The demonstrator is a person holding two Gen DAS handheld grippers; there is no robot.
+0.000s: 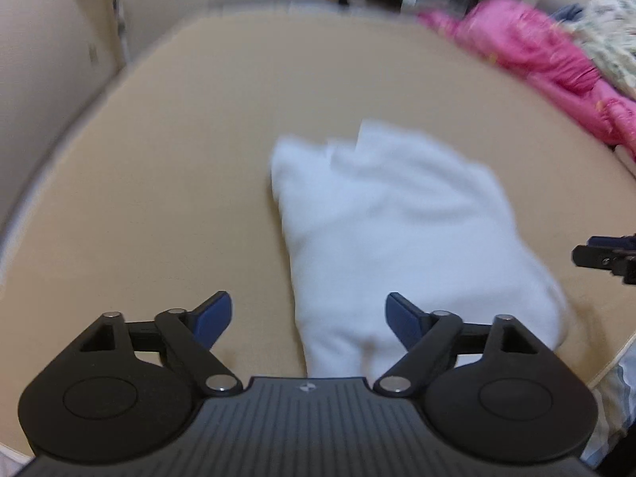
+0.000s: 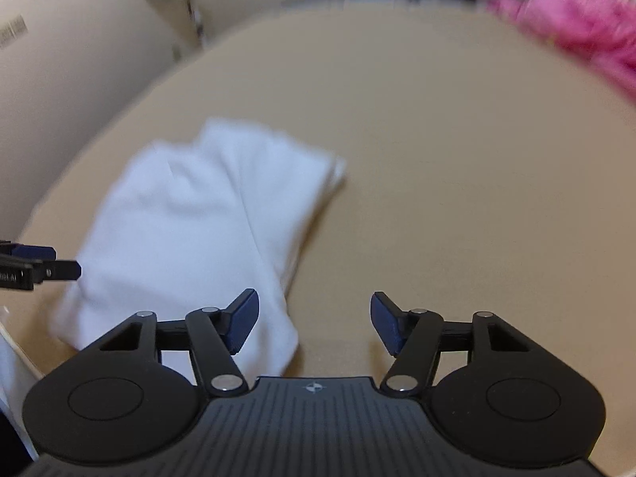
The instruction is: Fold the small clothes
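A white garment (image 1: 397, 230) lies folded into a long bundle on the tan surface (image 1: 179, 167). My left gripper (image 1: 308, 318) hovers over its near end with the blue pads wide apart and nothing pressed between them. In the right wrist view the same white garment (image 2: 198, 218) lies to the left. My right gripper (image 2: 314, 322) is open above its near right corner, clear of the cloth. Each gripper's tip shows at the edge of the other view: the right gripper (image 1: 608, 258) and the left gripper (image 2: 35, 266).
A pink padded blanket (image 1: 536, 55) and a floral cloth (image 1: 608, 35) are heaped at the far right of the surface. A pale wall (image 1: 39, 79) runs along the left side. Blurred clutter stands at the back. The surface's near edge (image 2: 16, 342) lies at the lower left.
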